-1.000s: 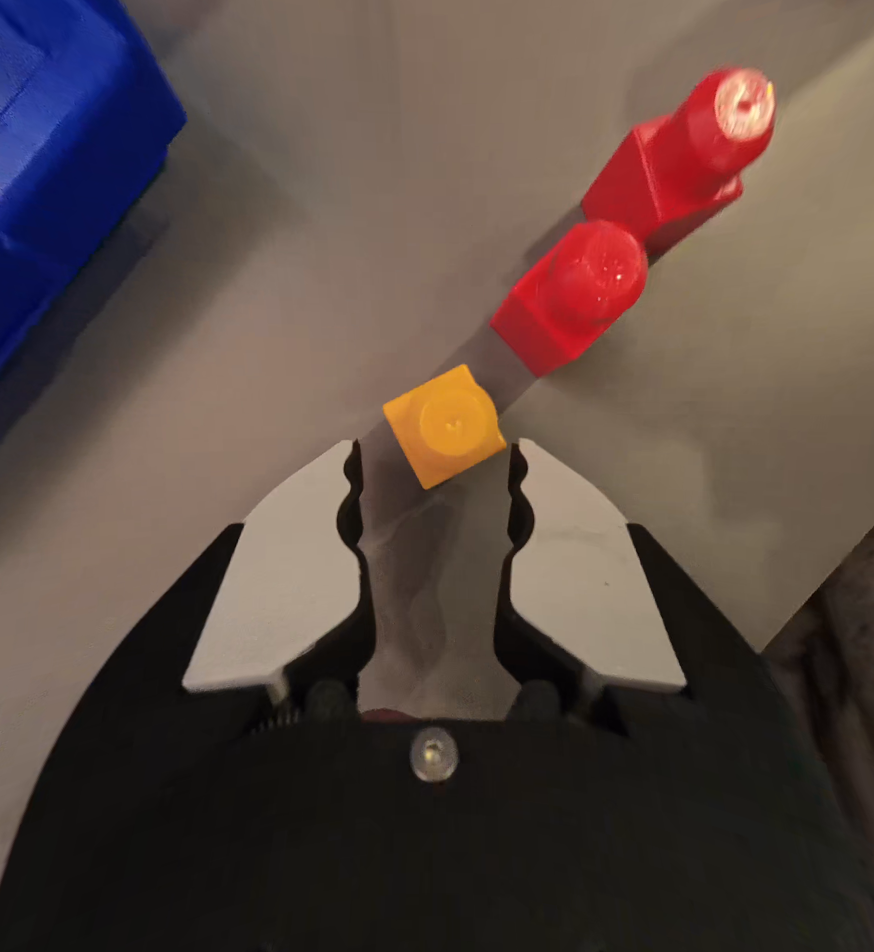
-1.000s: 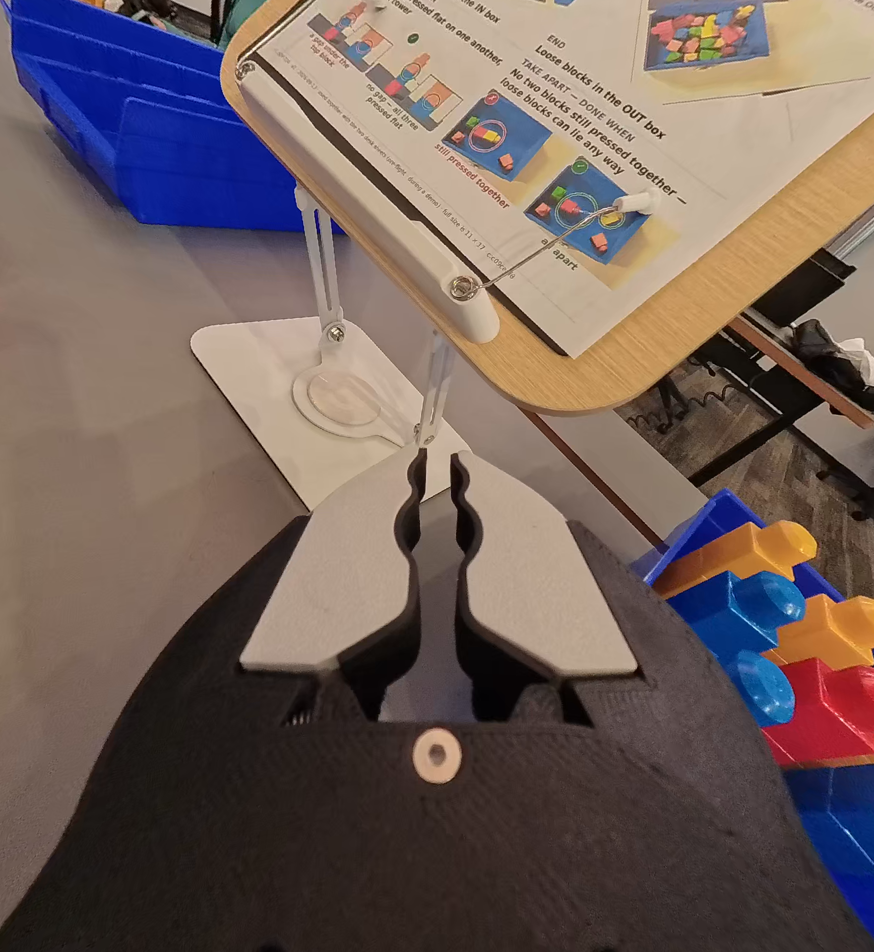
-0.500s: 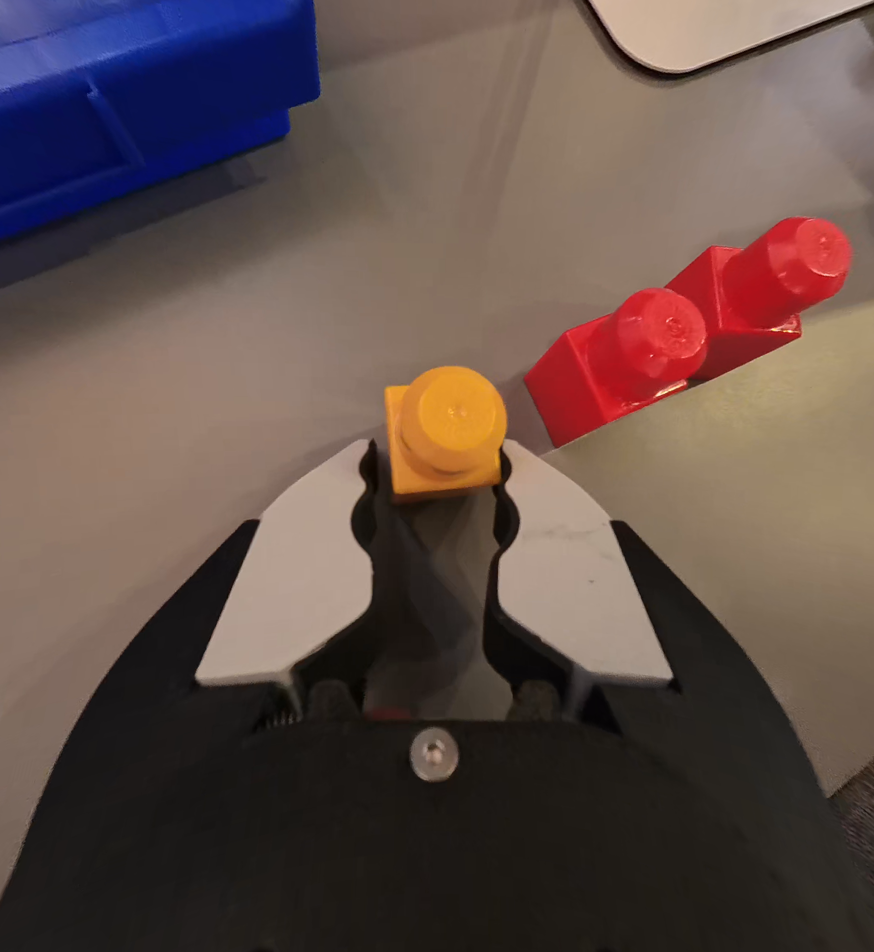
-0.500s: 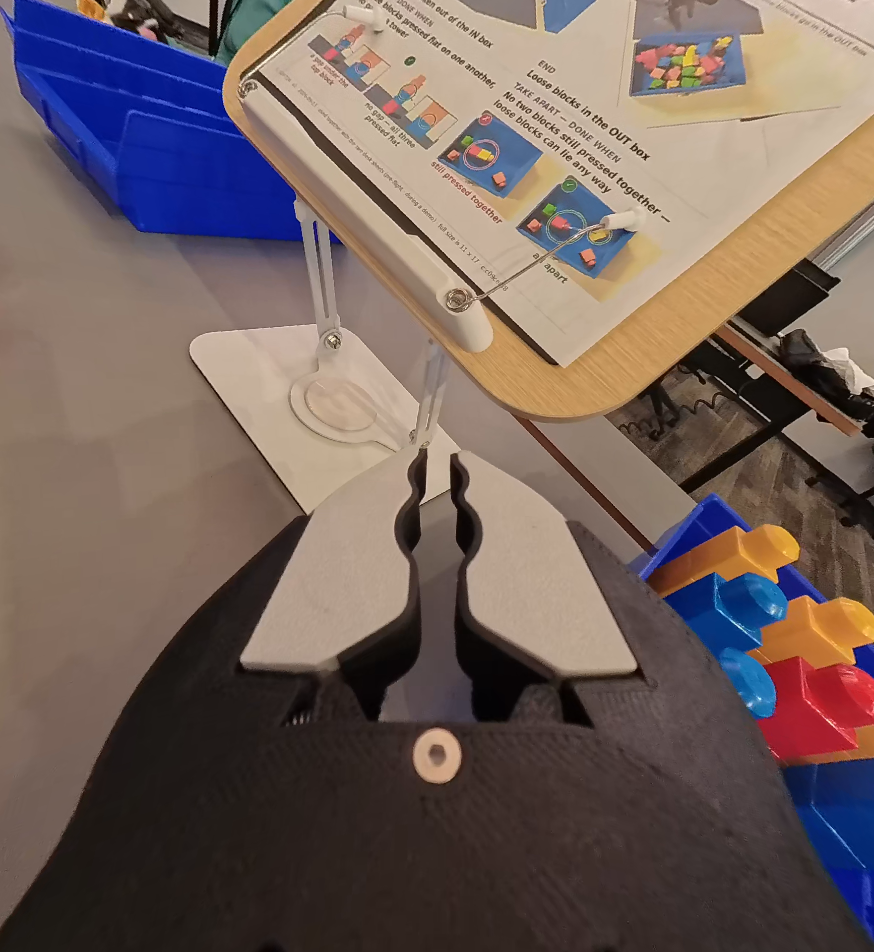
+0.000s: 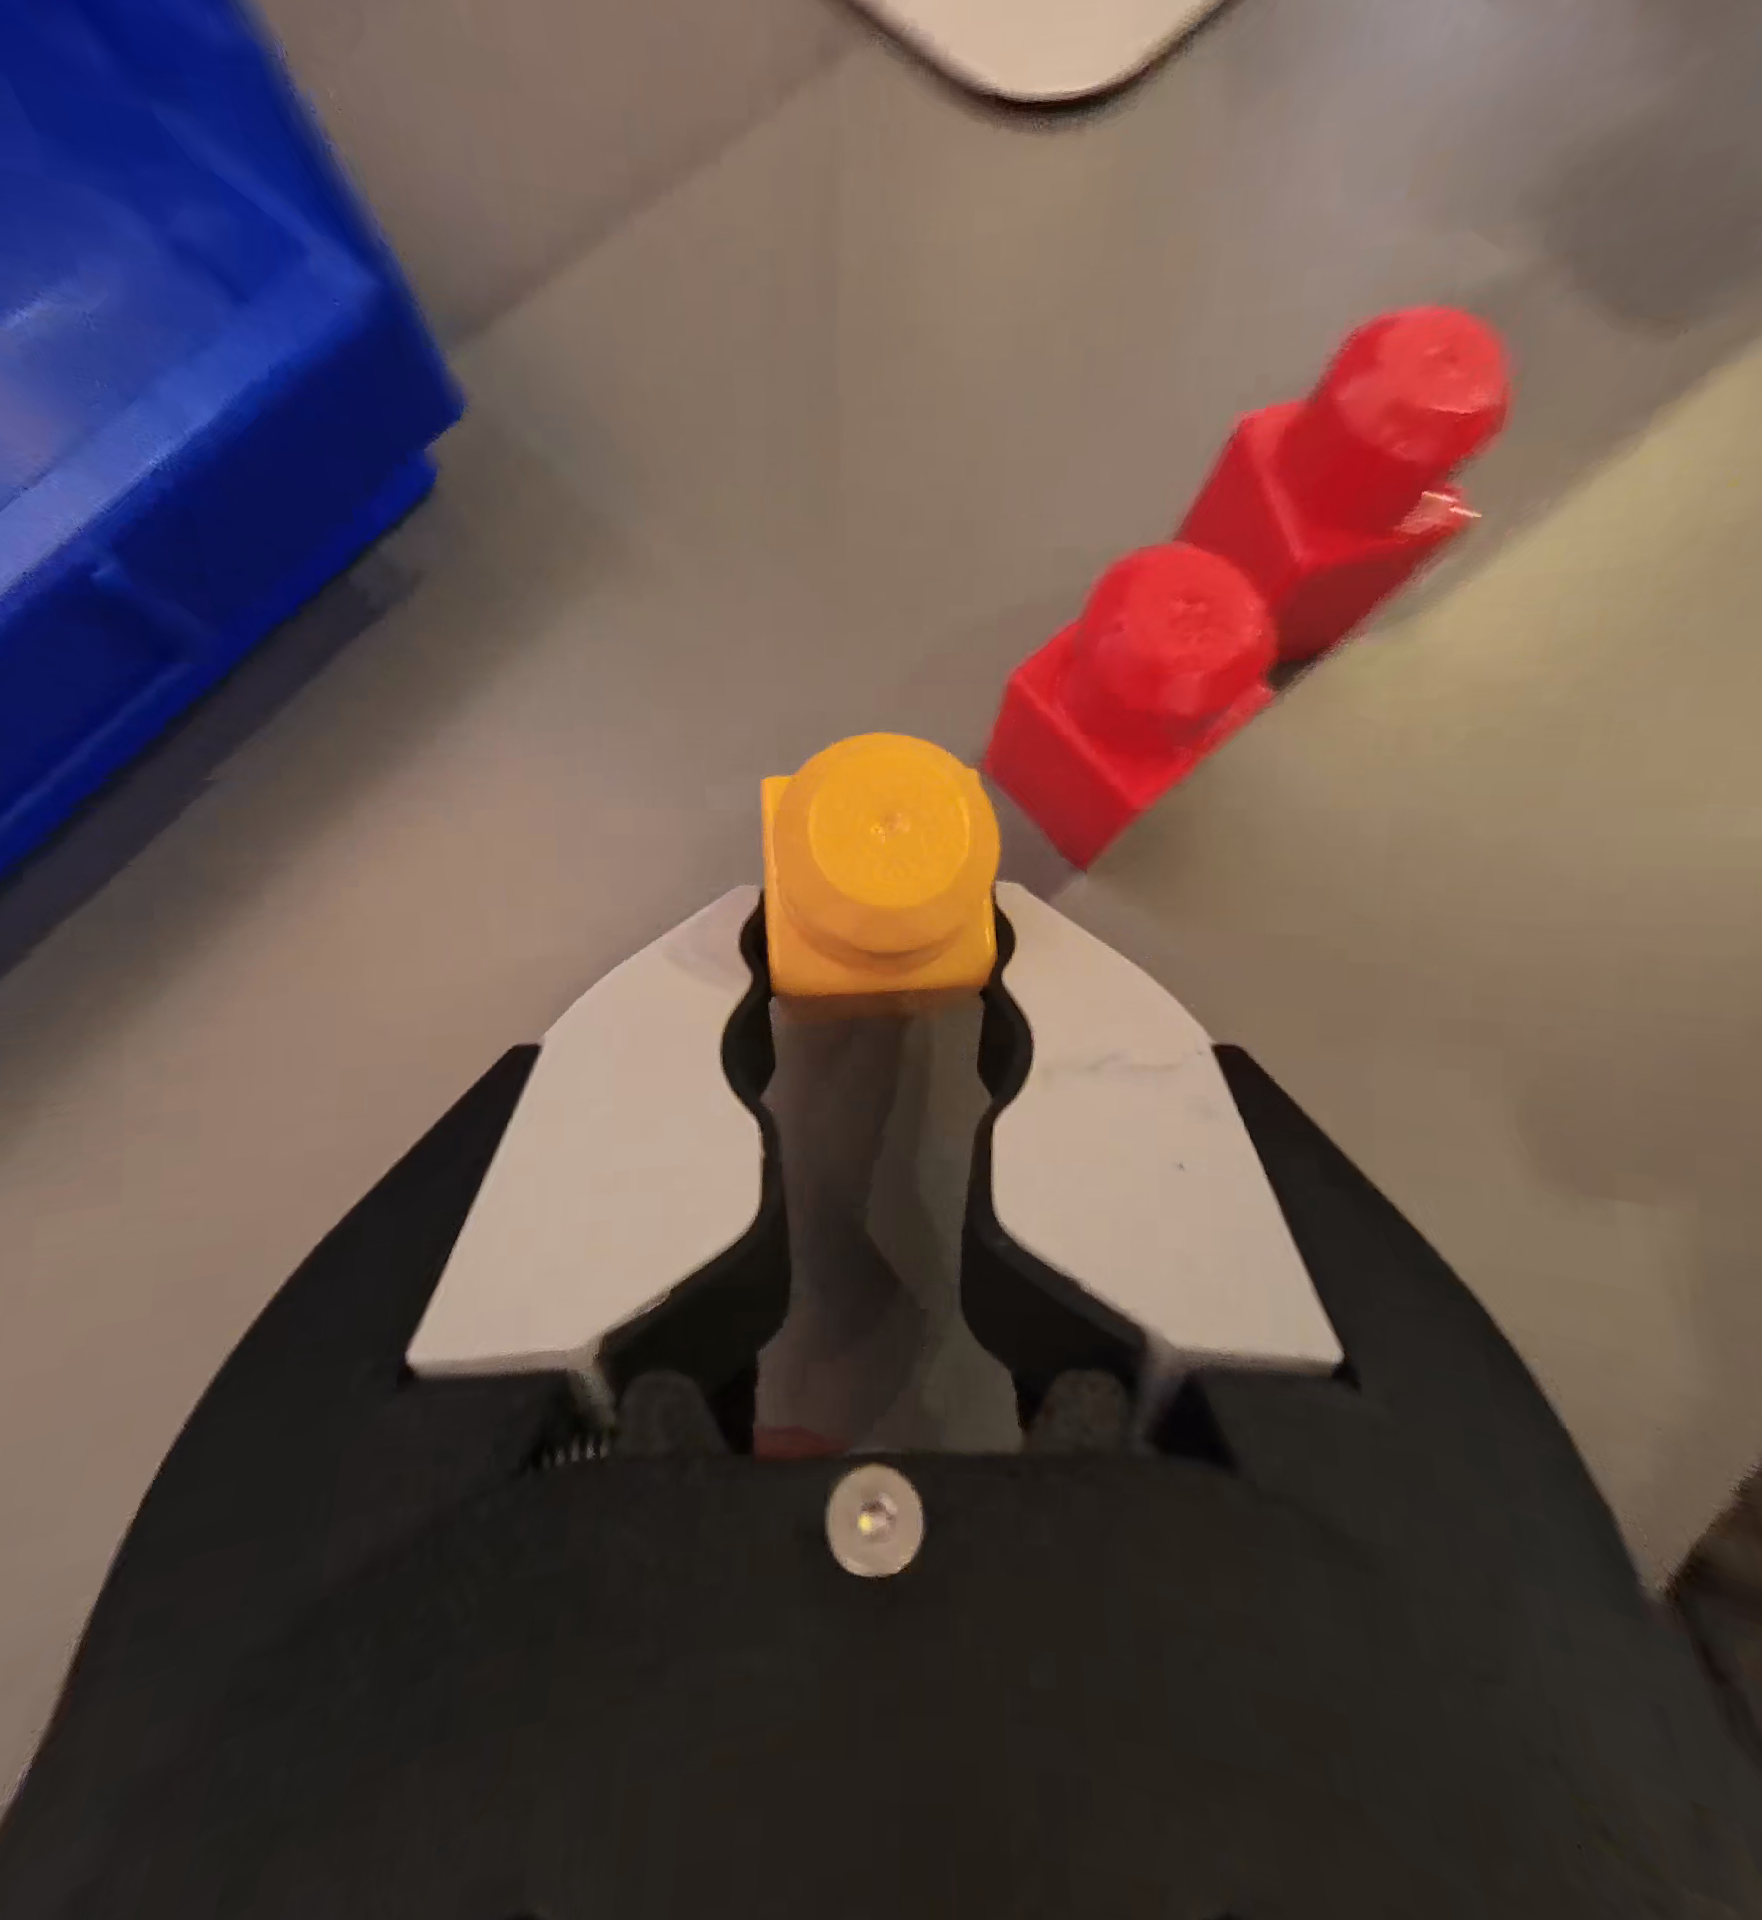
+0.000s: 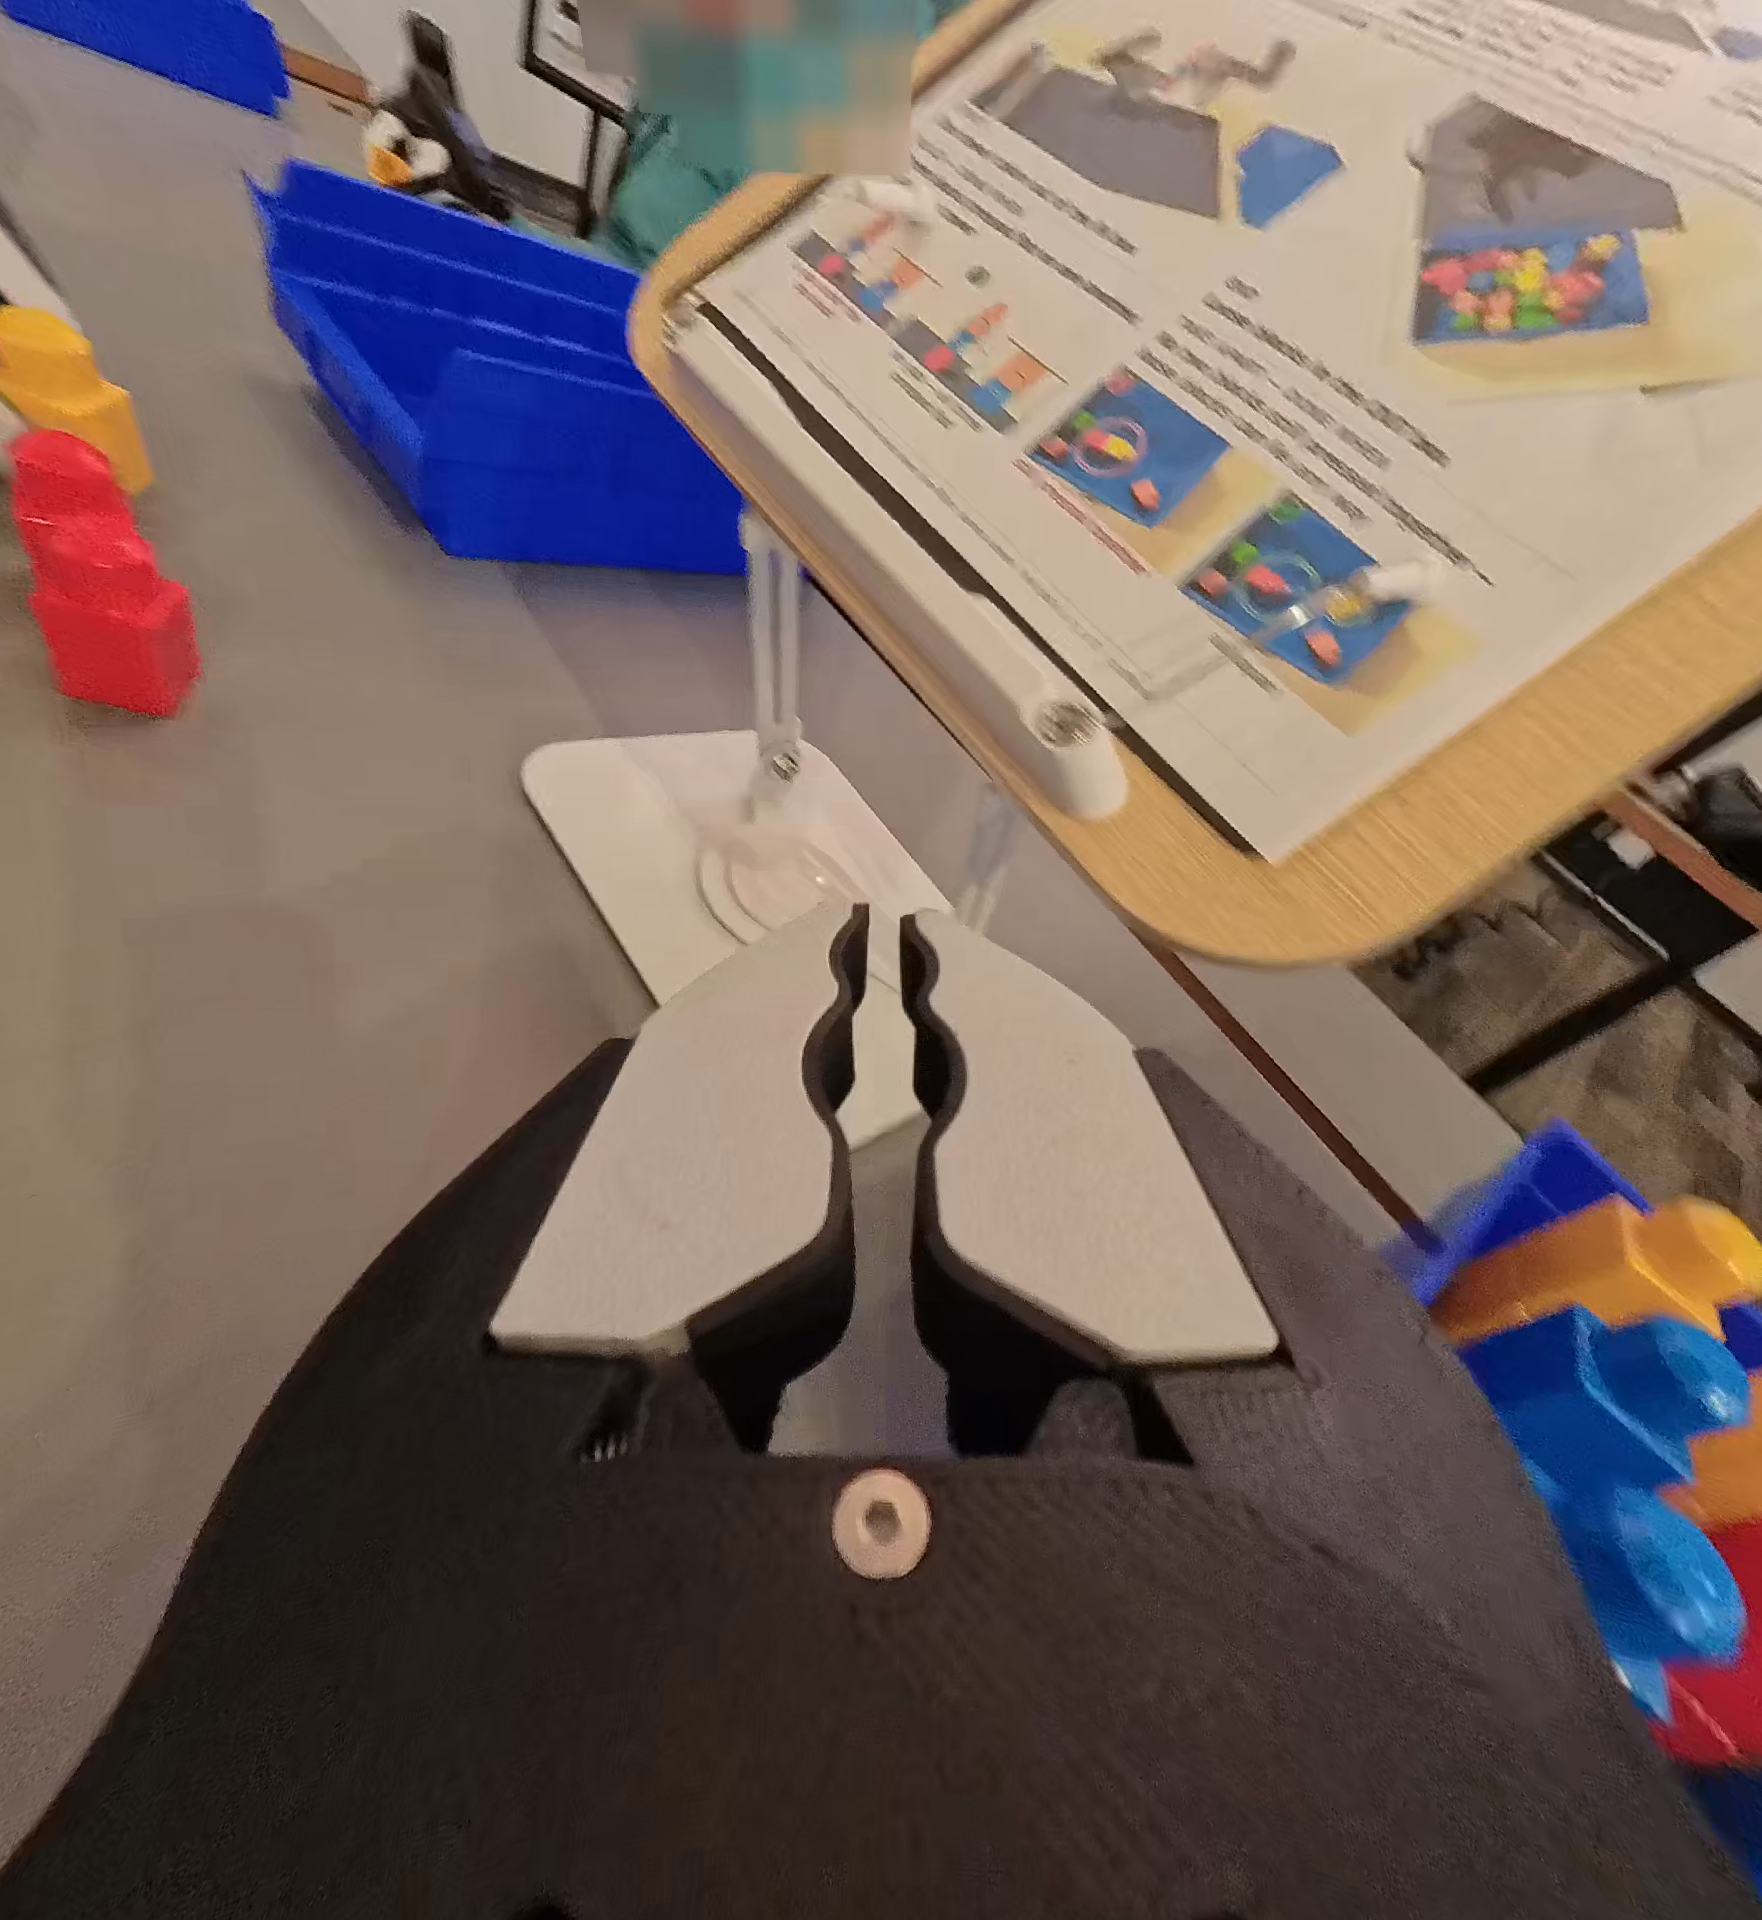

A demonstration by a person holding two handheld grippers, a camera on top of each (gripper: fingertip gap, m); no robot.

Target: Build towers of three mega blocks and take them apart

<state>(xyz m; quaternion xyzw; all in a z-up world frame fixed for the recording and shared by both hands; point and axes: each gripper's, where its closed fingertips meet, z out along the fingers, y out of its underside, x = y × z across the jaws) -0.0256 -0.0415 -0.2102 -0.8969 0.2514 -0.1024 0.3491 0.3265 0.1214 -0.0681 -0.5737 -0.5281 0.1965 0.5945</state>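
Yellow block (image 5: 882,883): smooth glossy plastic, square base with one round stud on top, stud facing the camera. It sits between the tips of the left claw (image 5: 877,940), base edges against the black wavy pads (image 5: 1002,951) on both sides; claw closed on it, light grey finger plates over matte black housing. In the right wrist view the same block shows at far left, above the red ones. Two red blocks (image 5: 1241,582), same single-stud shape, stand stacked on the matte grey desk (image 5: 648,468), just right of and beyond the yellow one. Blue plastic bin (image 5: 129,416) with ribbed wall lies to the left; a white rounded base plate (image 5: 1043,42) at the far edge. Right claw (image 6: 884,935): narrow, a thin slit between the pads, nothing in it, over the desk near the white stand base (image 6: 648,821). Wood-grain board (image 6: 1376,873) with printed sheets tilts above. Blue bin (image 6: 1542,1174) of mixed blocks at near right.
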